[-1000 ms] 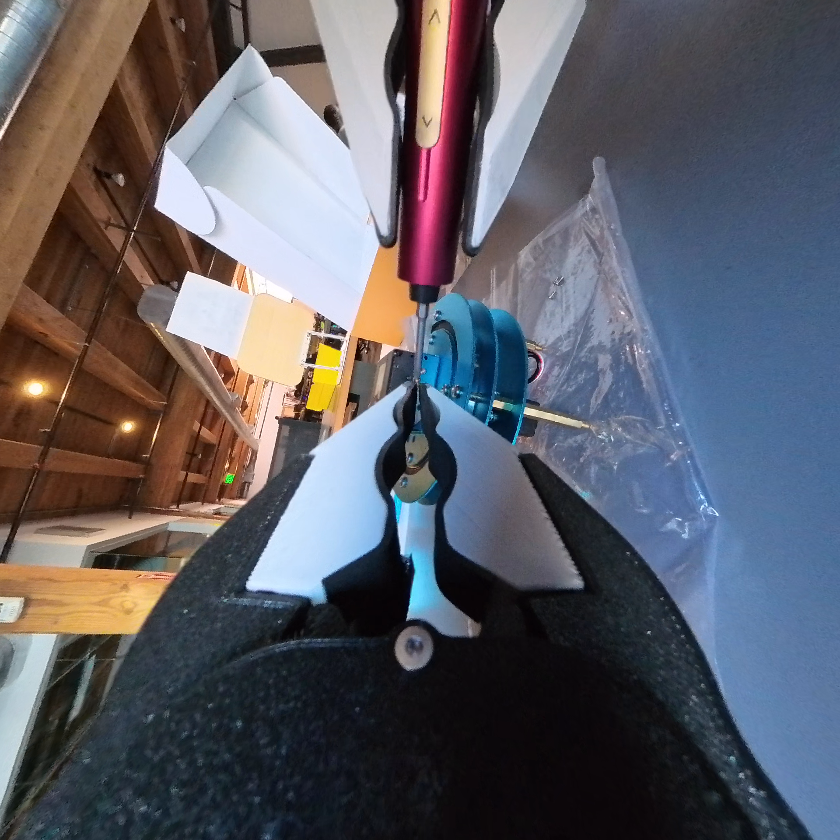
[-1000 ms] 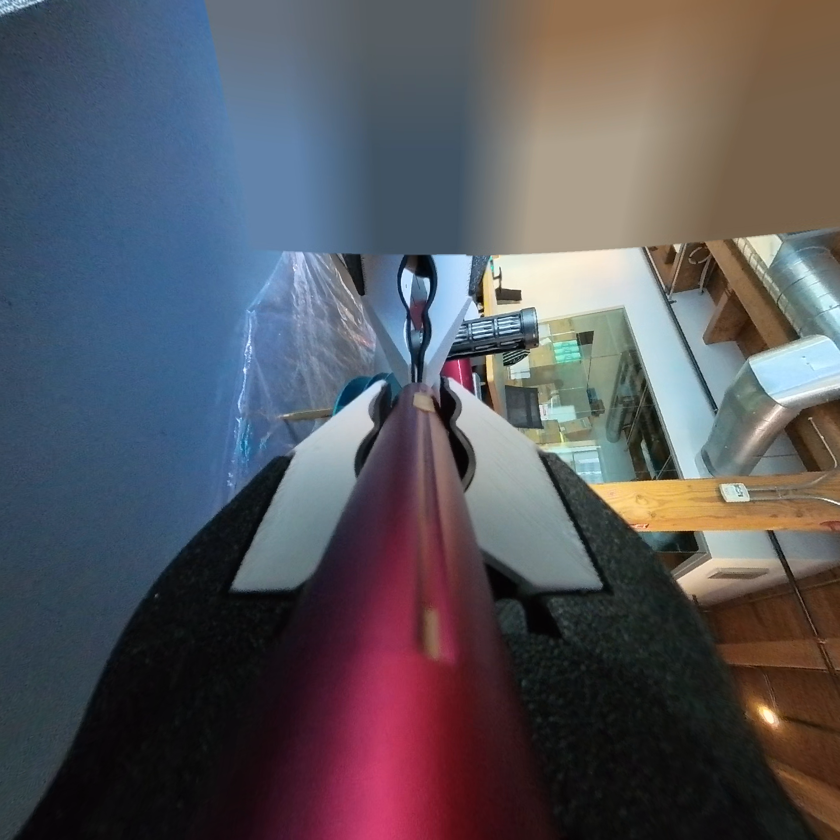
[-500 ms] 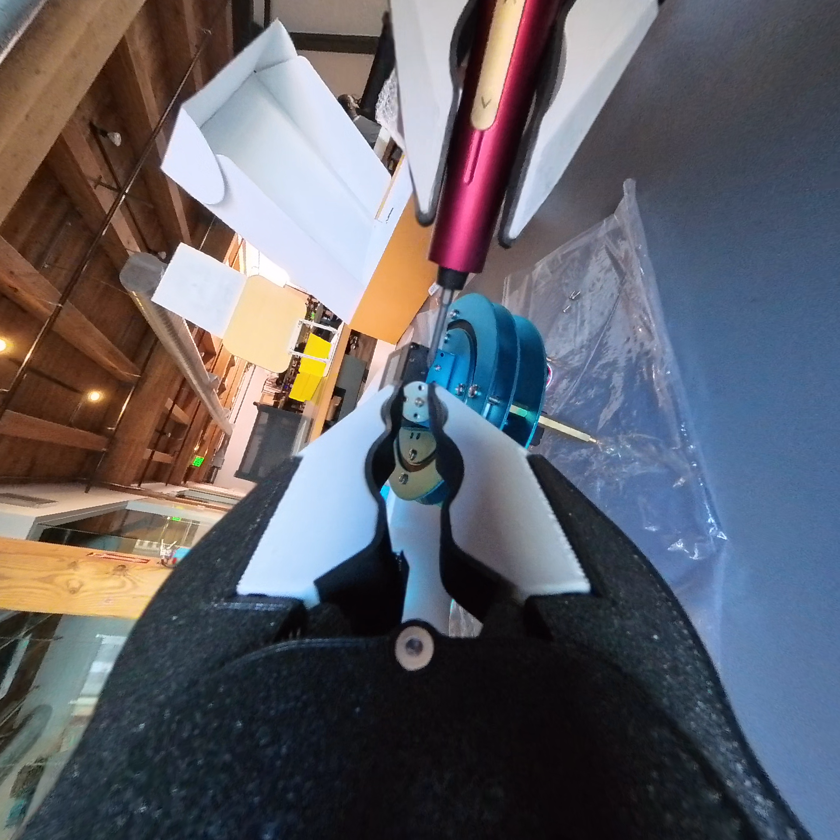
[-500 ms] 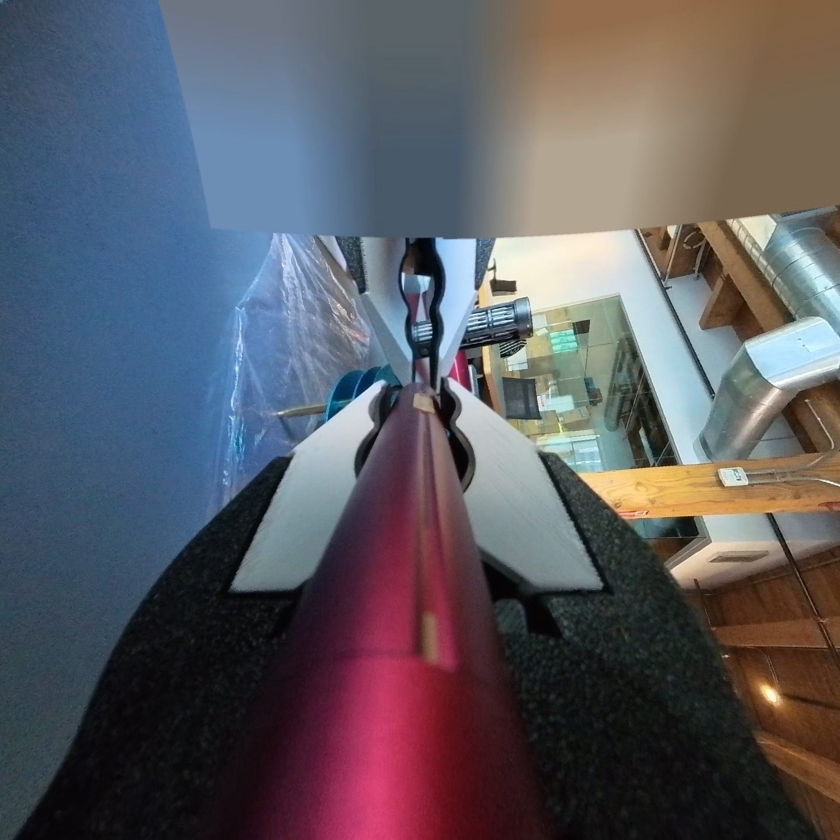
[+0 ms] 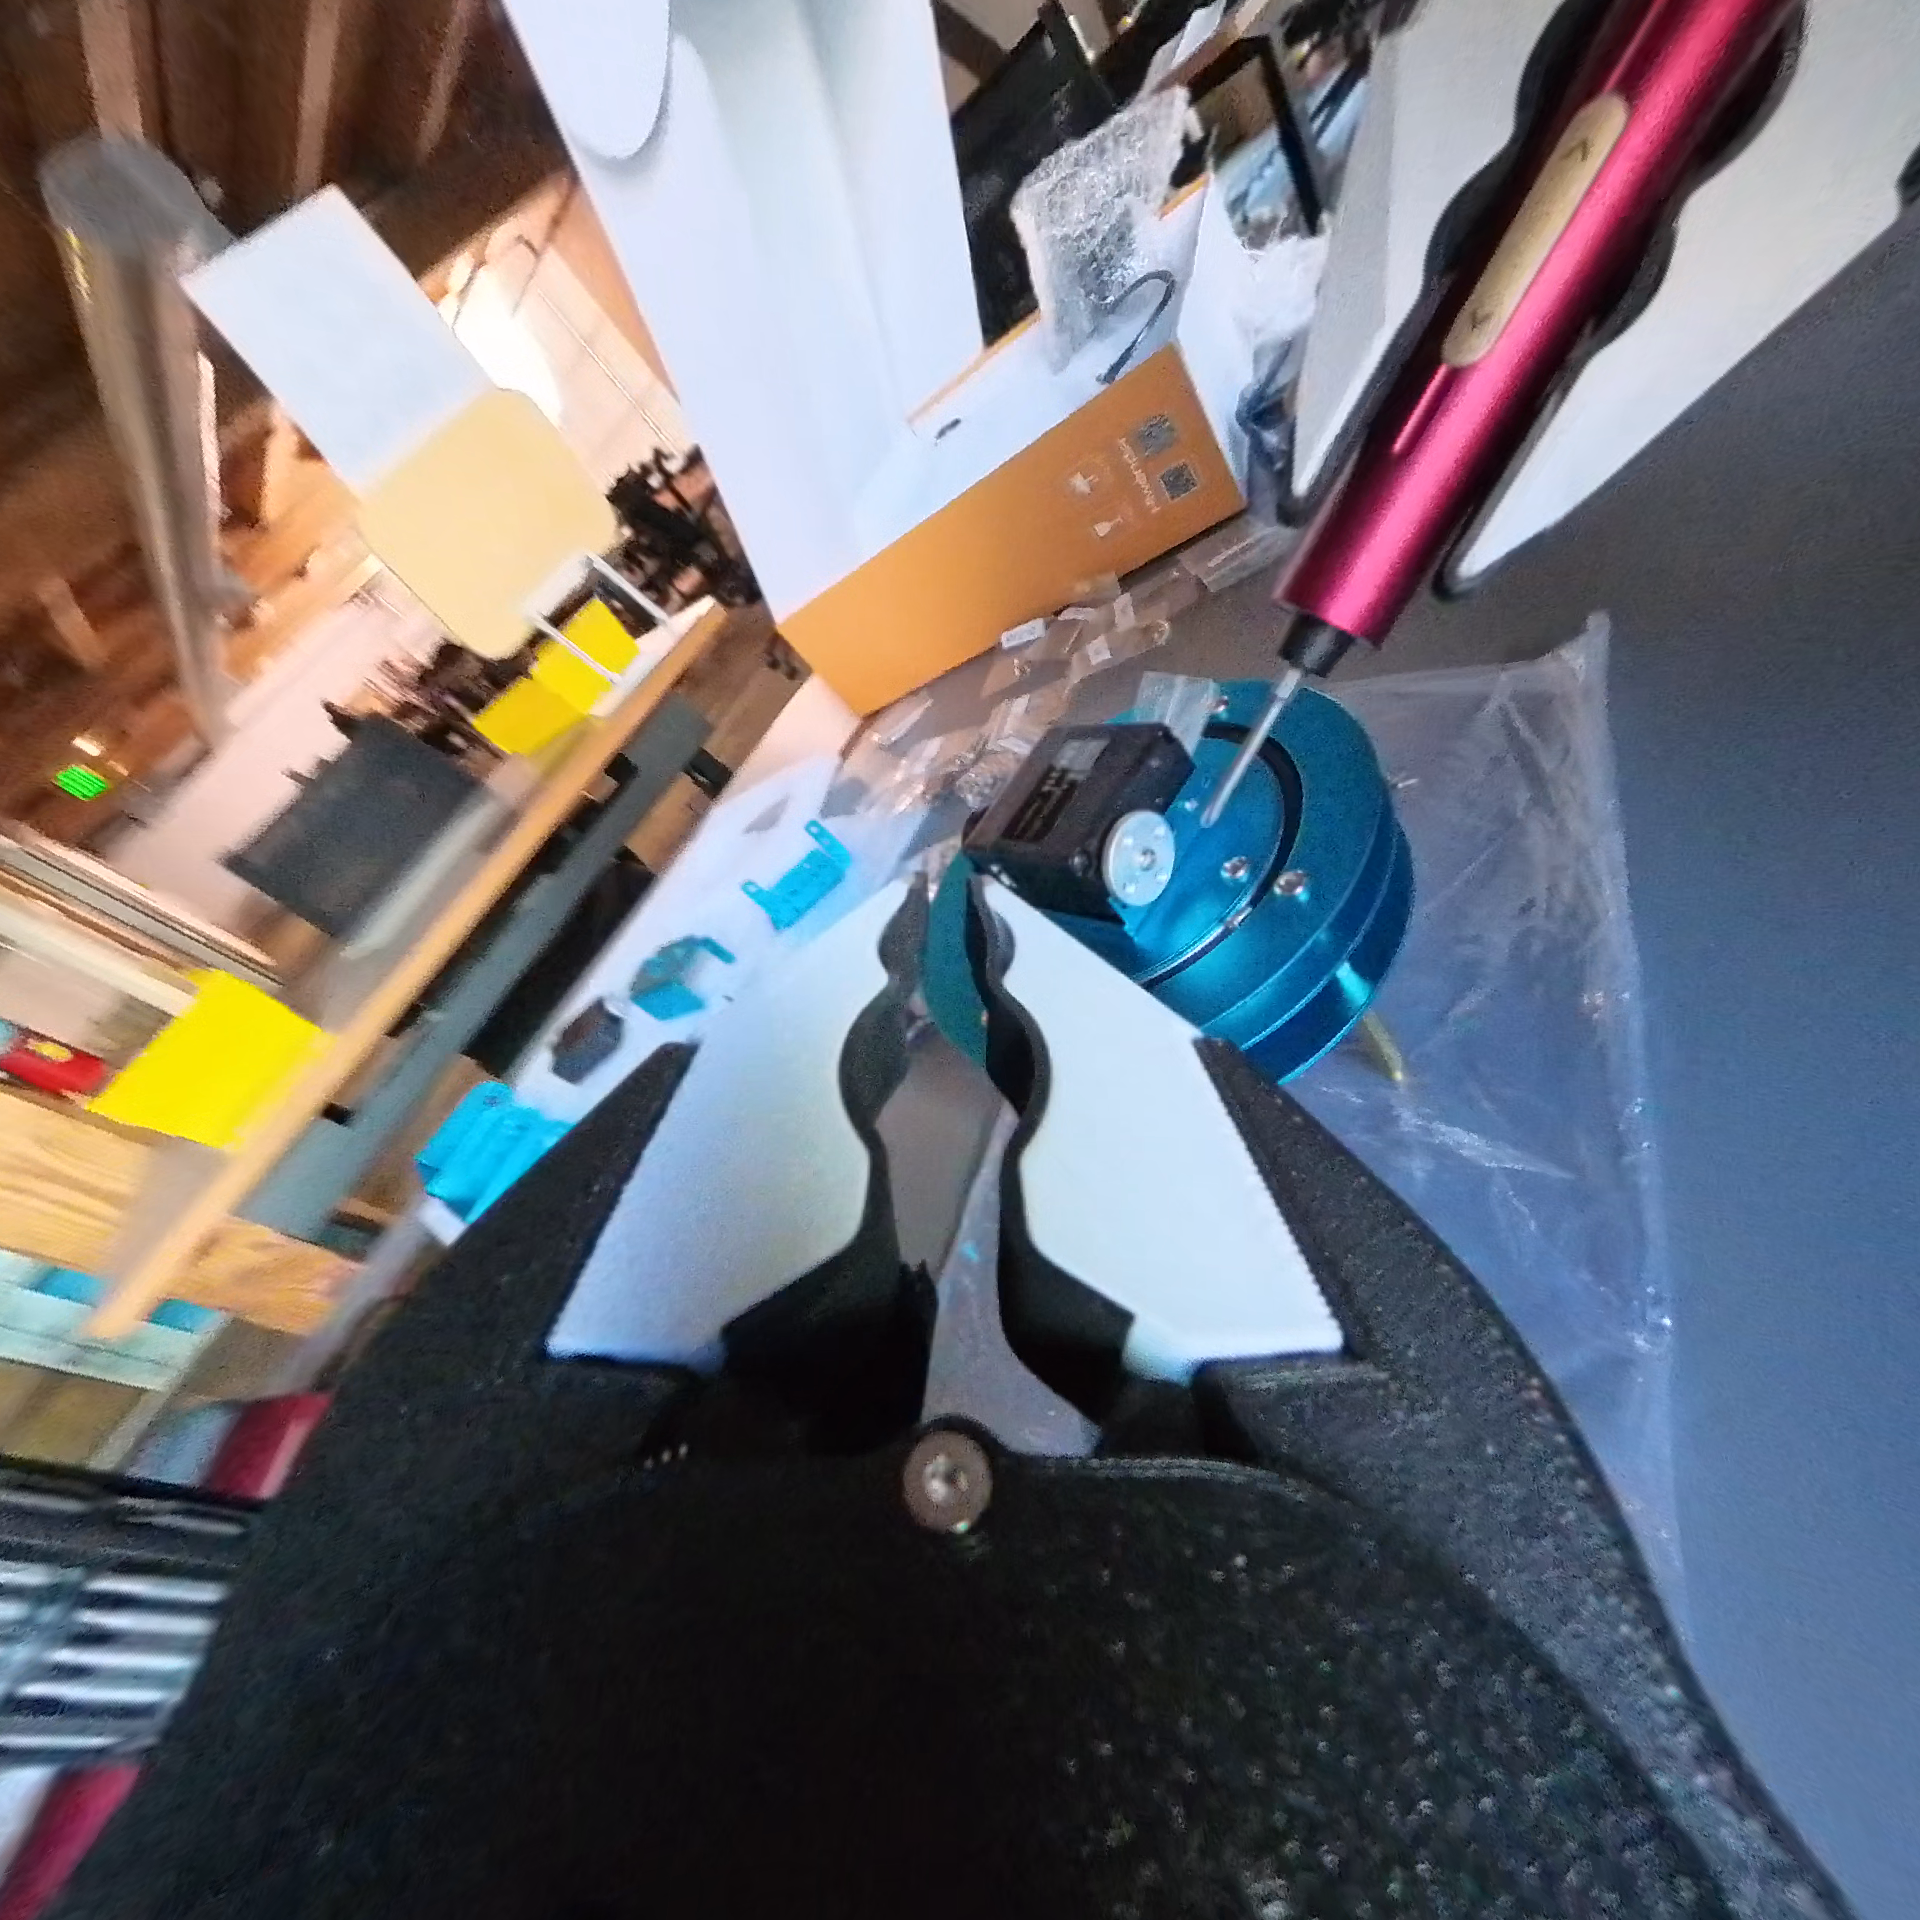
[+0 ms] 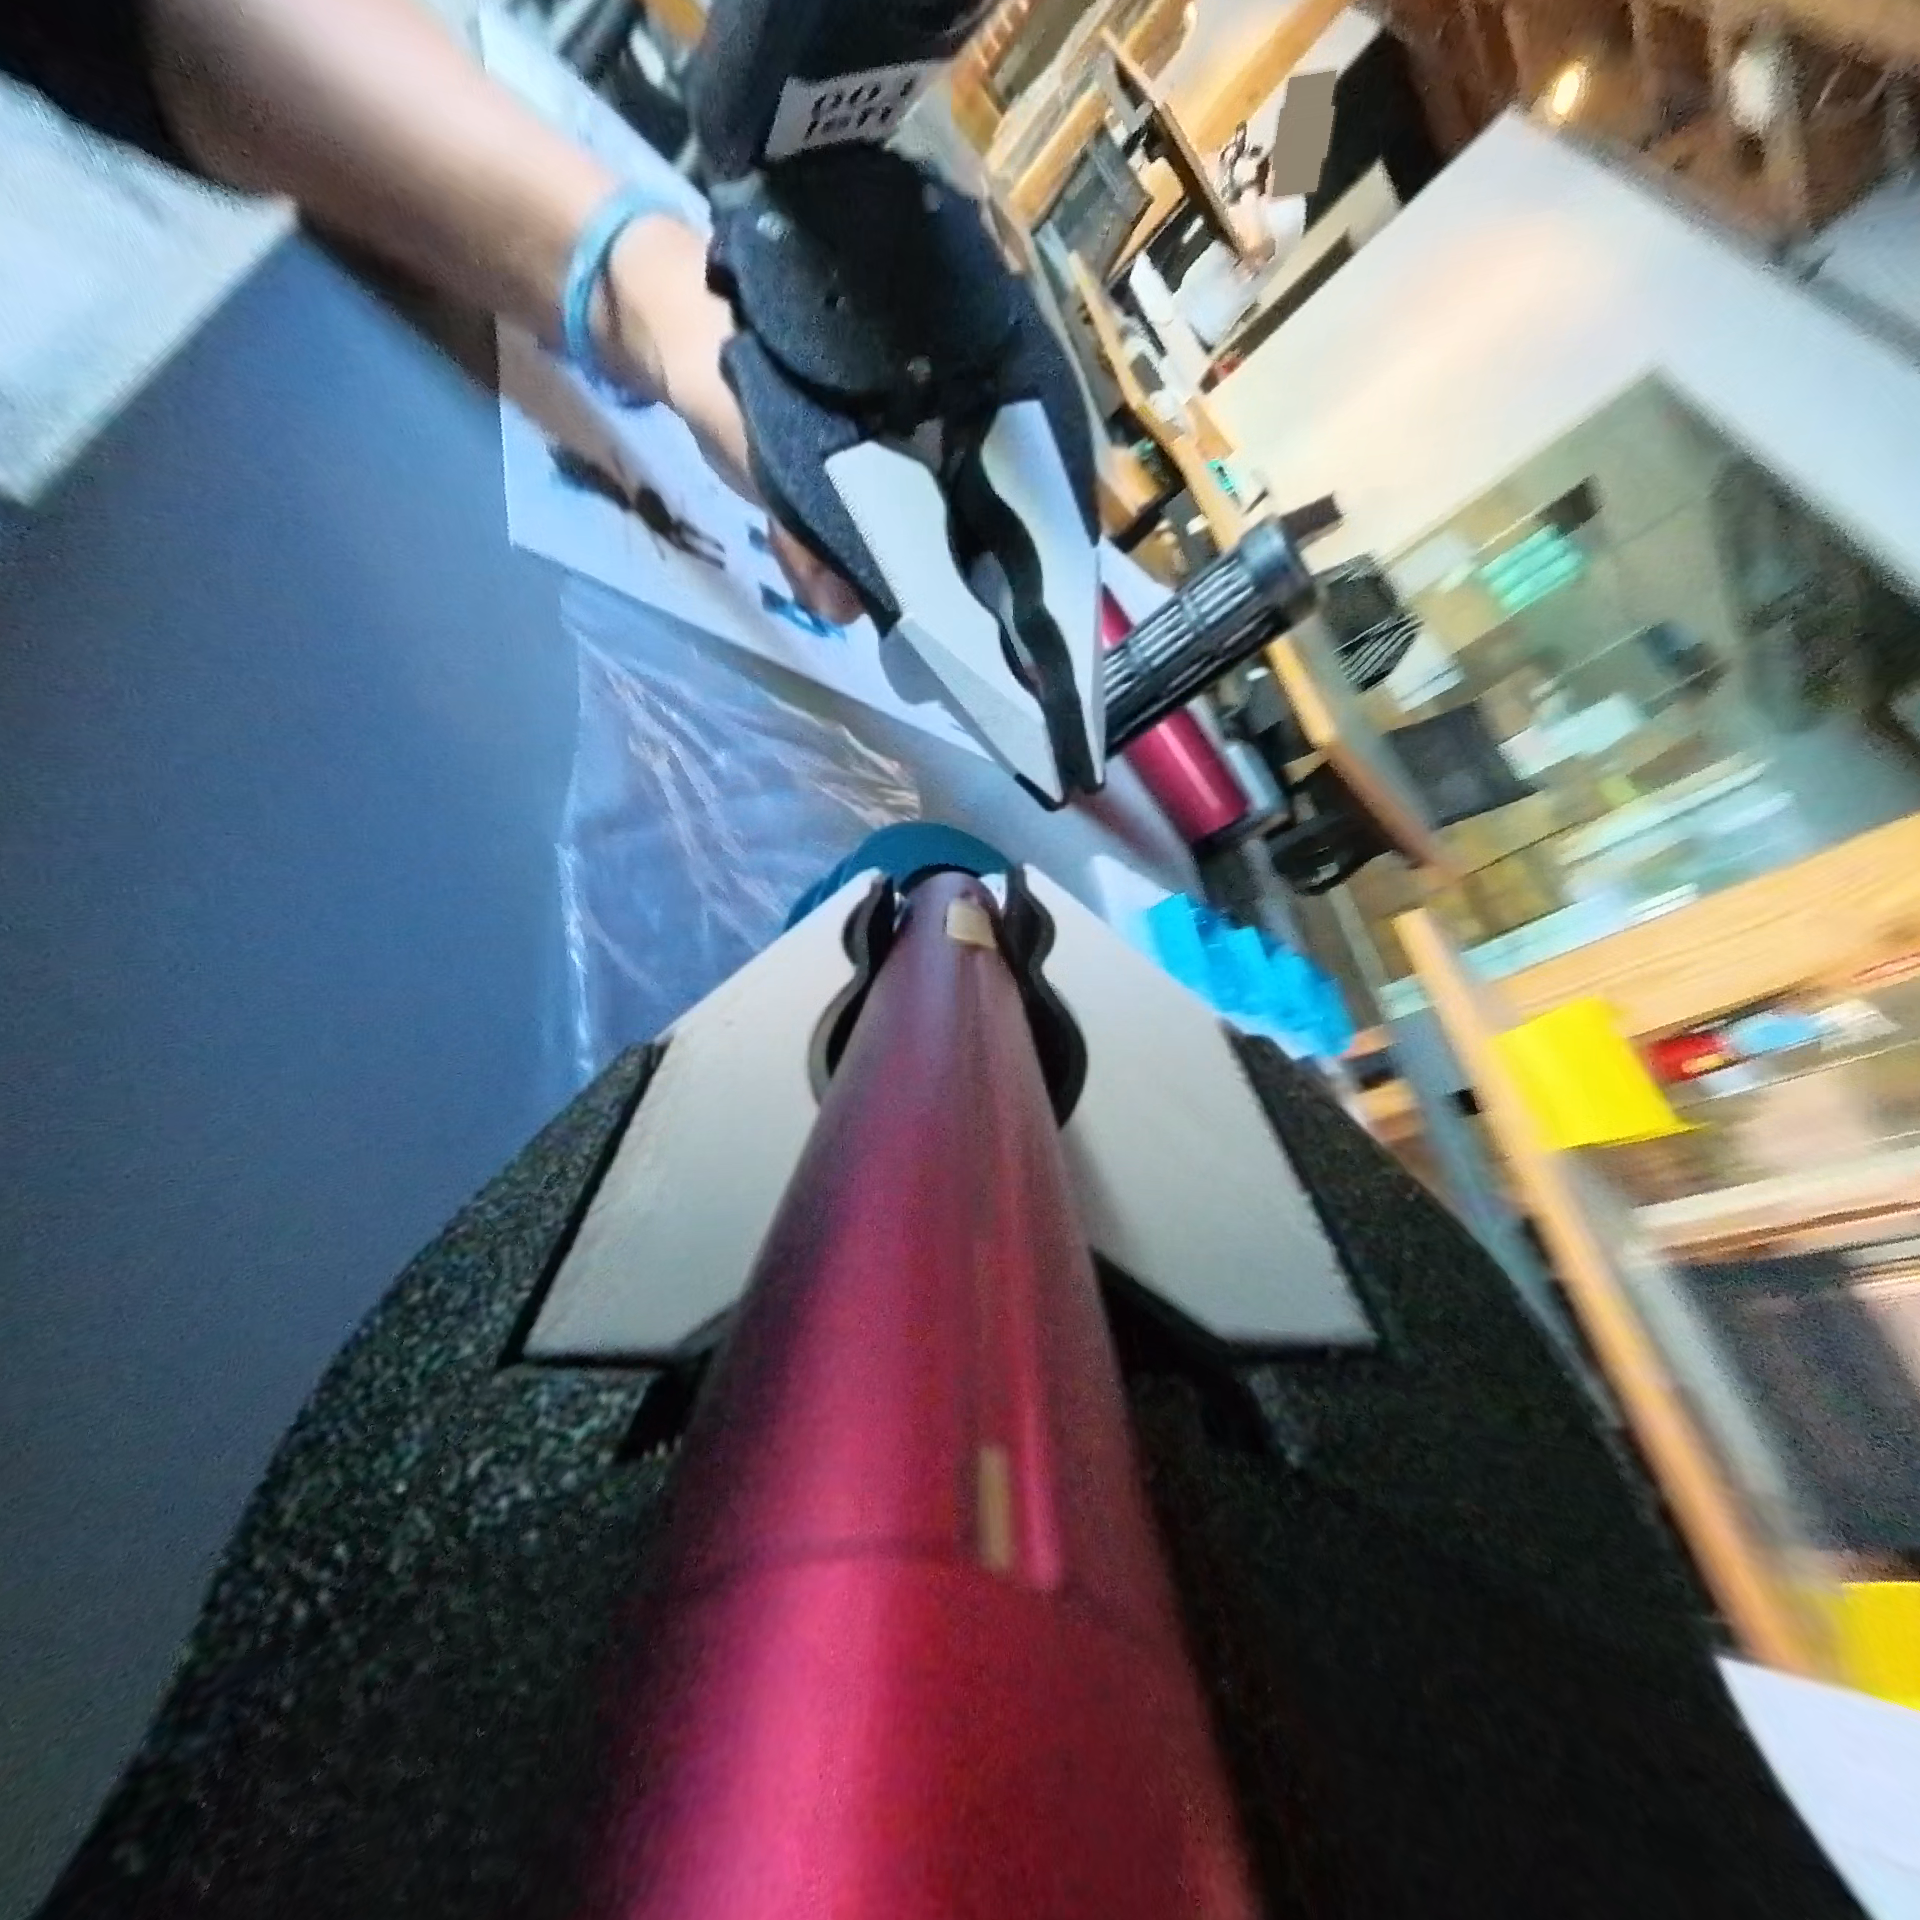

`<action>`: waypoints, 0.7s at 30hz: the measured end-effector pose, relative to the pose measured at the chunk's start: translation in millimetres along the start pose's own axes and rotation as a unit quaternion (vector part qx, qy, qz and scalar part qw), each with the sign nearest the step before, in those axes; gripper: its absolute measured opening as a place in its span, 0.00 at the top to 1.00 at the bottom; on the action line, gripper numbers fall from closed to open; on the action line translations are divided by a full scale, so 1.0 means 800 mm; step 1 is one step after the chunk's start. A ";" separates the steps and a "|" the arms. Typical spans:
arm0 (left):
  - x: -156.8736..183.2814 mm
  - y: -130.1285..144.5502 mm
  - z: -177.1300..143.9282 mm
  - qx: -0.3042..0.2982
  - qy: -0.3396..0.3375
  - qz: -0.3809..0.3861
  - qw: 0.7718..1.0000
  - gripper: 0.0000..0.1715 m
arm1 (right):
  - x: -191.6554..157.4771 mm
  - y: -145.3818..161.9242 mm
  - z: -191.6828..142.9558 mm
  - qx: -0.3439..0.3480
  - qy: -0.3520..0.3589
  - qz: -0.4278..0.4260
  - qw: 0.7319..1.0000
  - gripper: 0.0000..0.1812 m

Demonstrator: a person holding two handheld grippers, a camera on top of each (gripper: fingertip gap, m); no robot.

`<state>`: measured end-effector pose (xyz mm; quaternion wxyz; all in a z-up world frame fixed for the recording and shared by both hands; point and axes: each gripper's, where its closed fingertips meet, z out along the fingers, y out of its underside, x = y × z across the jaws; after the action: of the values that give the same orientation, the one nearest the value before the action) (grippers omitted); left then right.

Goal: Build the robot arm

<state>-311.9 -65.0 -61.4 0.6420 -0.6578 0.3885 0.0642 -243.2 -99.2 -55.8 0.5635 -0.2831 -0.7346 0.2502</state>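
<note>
Across the matte grey-blue worktop (image 5: 1766, 935), which fills the 3 o'clock side of the left wrist view, lies a crinkled clear plastic bag (image 5: 1507, 1039) with a round blue anodised metal assembly (image 5: 1309, 914) of stacked discs resting on it. Behind, toward 10 o'clock, the room shows timber beams, pale wooden shelving and yellow bins (image 5: 208, 1060), all blurred. An orange cardboard box (image 5: 997, 561) stands at 12 o'clock beyond the assembly, with small clear packets scattered at its foot. A white sheet (image 5: 748, 894) at 9 o'clock of the discs carries small blue brackets. The right gripper (image 6: 940, 894), with white wedge fingers on speckled black foam, is clamped on a smooth magenta metal electric screwdriver (image 6: 935, 1351); in the left wrist view its thin steel bit (image 5: 1247, 748) slants down from 1 o'clock onto the top face of the blue assembly. A boxy black servo (image 5: 1081, 810) with a silver round horn sits on that top face, just beside the bit. The left gripper (image 5: 948, 914) has its scalloped black-edged fingers nearly together with only a narrow gap and nothing held between them, the tips near the disc rim at its 8 o'clock. In the right wrist view a bare forearm with a blue wristband (image 6: 597, 270) holds it.
</note>
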 end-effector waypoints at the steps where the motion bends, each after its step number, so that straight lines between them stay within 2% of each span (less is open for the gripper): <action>1: -0.002 0.003 0.001 -0.002 0.008 -0.025 1.000 0.96 | 0.003 0.000 0.002 0.002 -0.015 0.047 0.999 0.88; 5: -0.002 0.010 0.006 -0.003 0.030 -0.085 0.996 0.97 | 0.012 0.008 0.009 -0.009 -0.060 0.176 0.983 0.88; 7: 0.001 0.012 0.008 -0.007 0.033 -0.088 0.996 0.97 | 0.011 0.008 0.011 -0.006 -0.078 0.206 0.975 0.88; 14: 0.012 0.010 0.008 -0.010 0.039 -0.060 0.997 0.97 | 0.001 0.014 0.017 -0.013 -0.081 0.193 0.978 0.88; 21: 0.016 0.010 0.007 -0.010 0.051 -0.064 0.997 0.97 | 0.014 0.011 0.010 0.001 -0.063 0.196 0.979 0.88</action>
<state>-305.3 -64.4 -76.3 0.6179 -0.6899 0.3771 -0.0066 -252.2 -85.7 -55.7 0.4561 -0.4047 -0.6988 0.3740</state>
